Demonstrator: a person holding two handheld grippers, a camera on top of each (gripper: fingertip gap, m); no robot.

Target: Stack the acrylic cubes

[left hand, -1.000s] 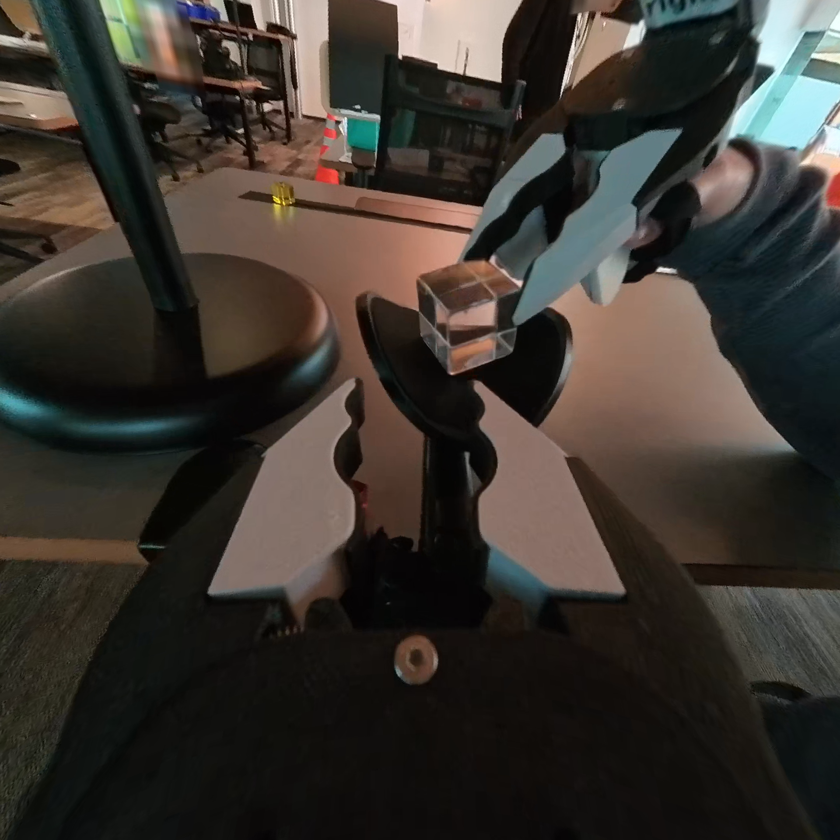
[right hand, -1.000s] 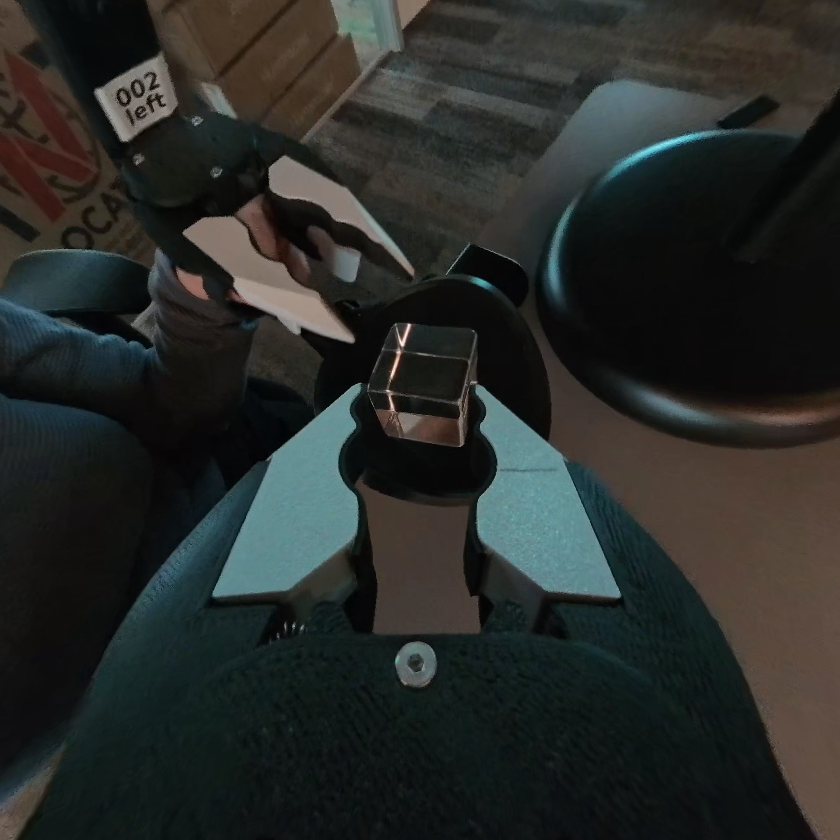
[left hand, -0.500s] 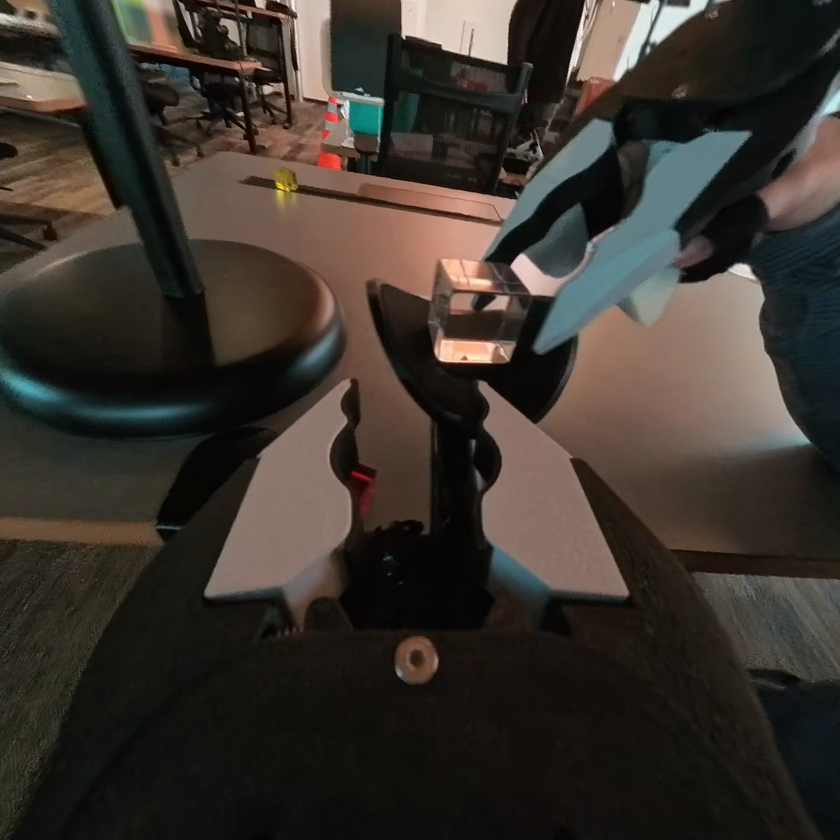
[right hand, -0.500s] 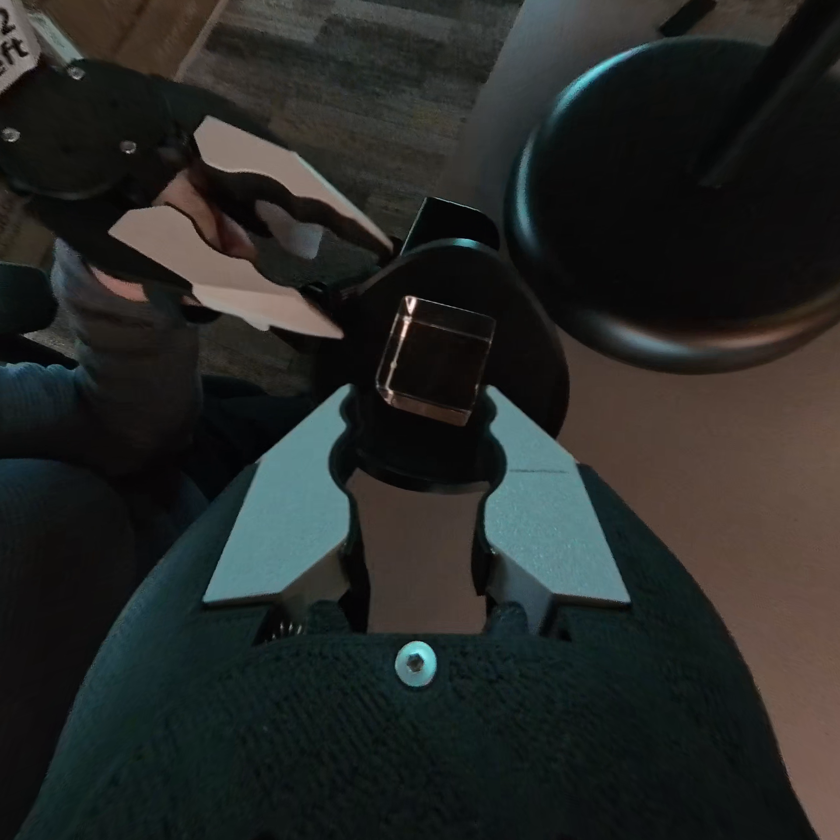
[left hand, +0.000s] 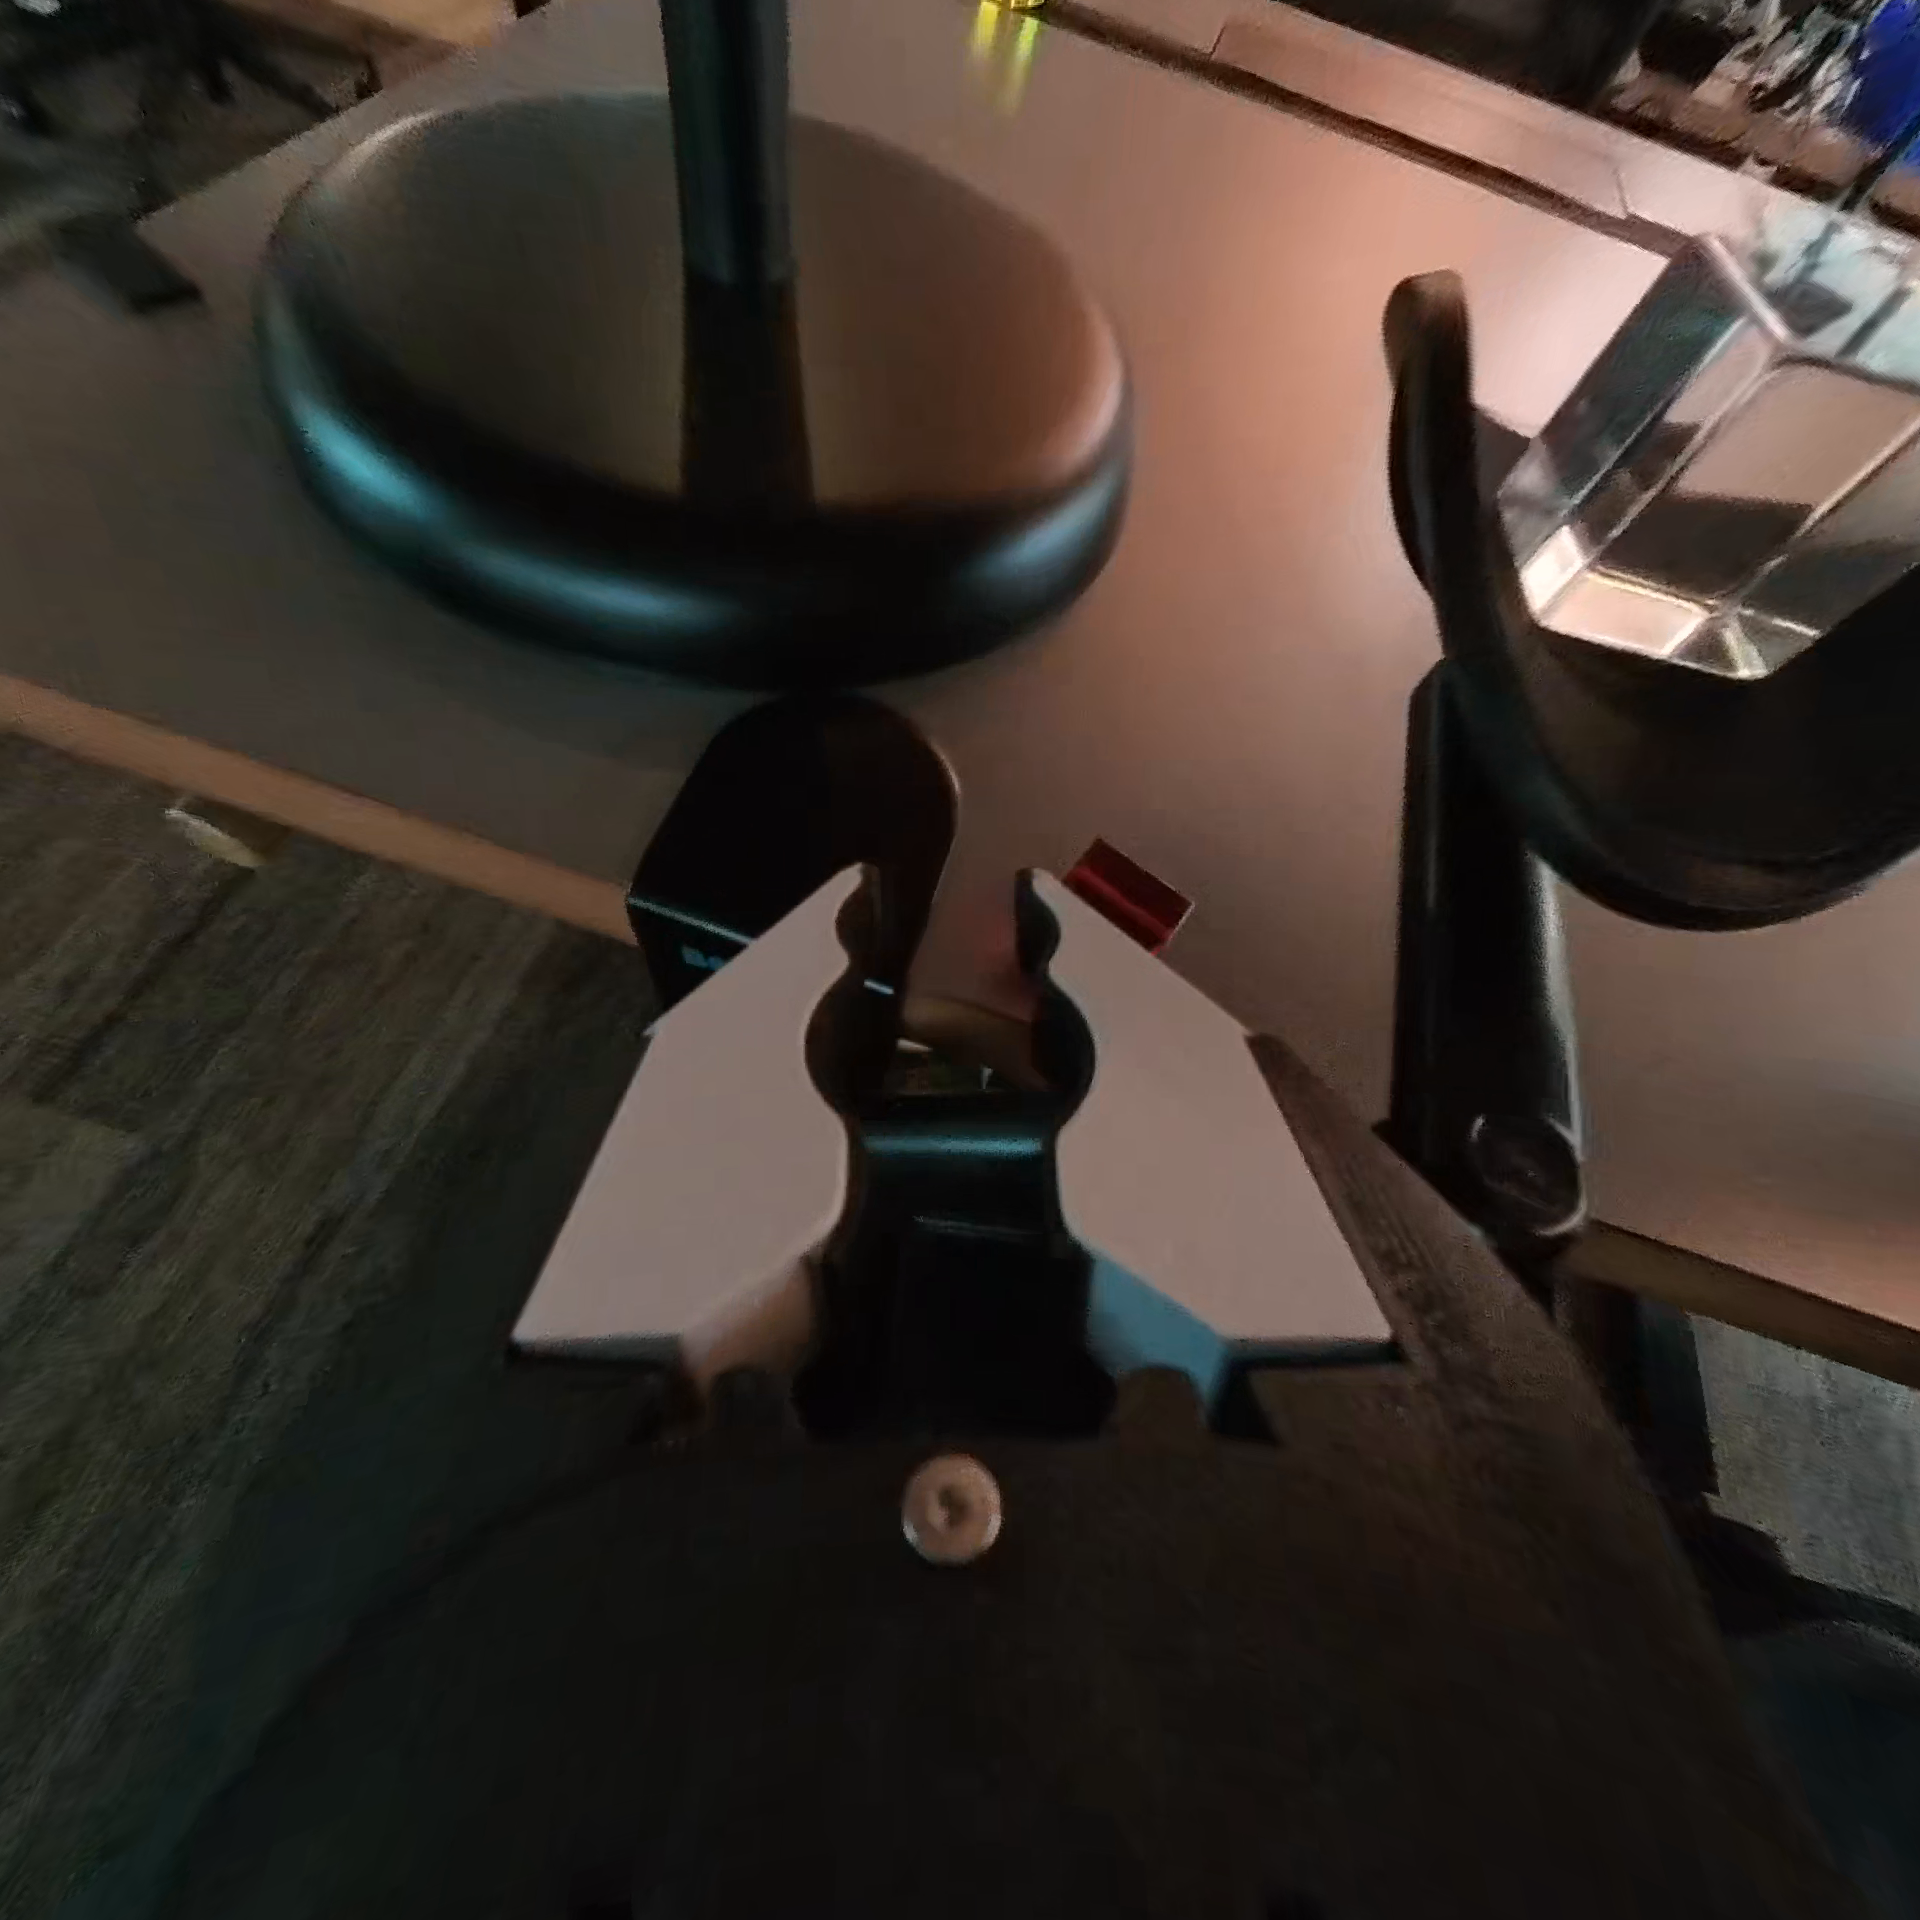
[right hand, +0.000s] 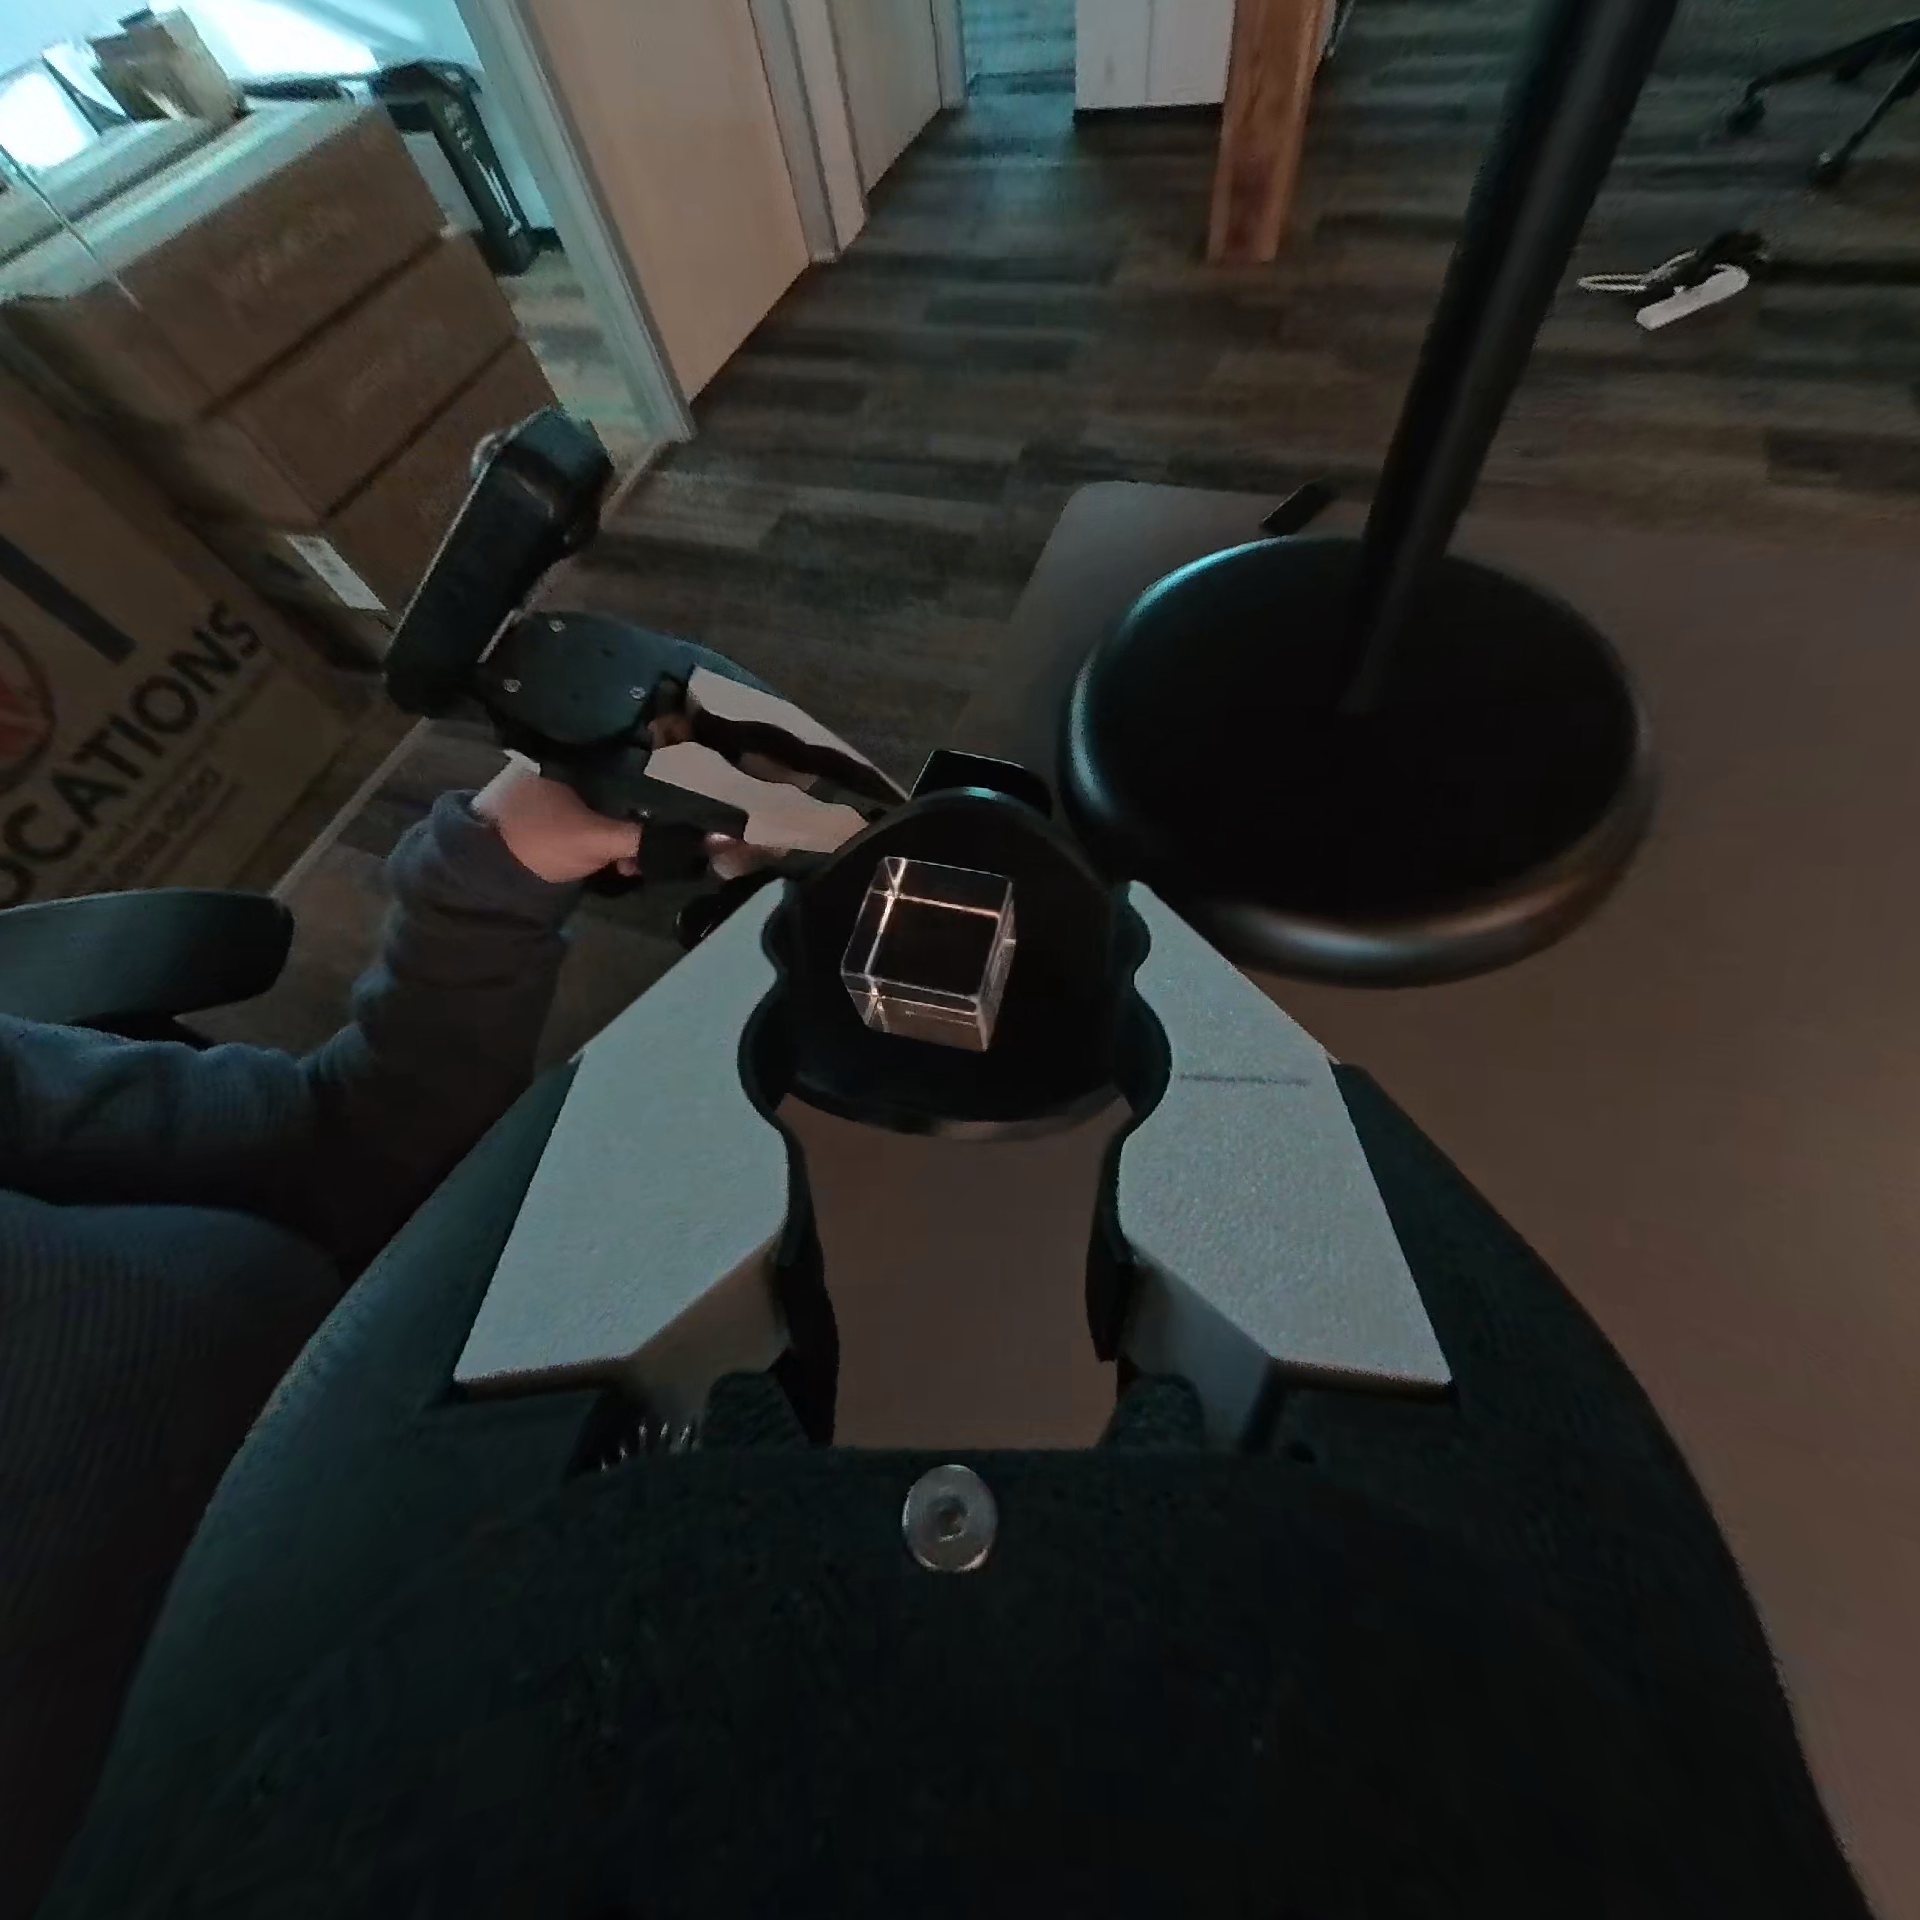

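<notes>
Your right gripper (right hand: 951,940) stands open above the black dish (right hand: 945,1070), pads apart from the clear cube (right hand: 928,961) resting inside it. Your left gripper (left hand: 940,894) hangs narrowly parted at the table (left hand: 1299,395) edge, gripping nothing, beside the round black stand base (left hand: 691,436).

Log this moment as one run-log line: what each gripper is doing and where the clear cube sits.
left gripper: jaws narrow, nothing gripped, beside black clamp | right gripper: jaws open above clear cube | cube resting on black tray
</notes>
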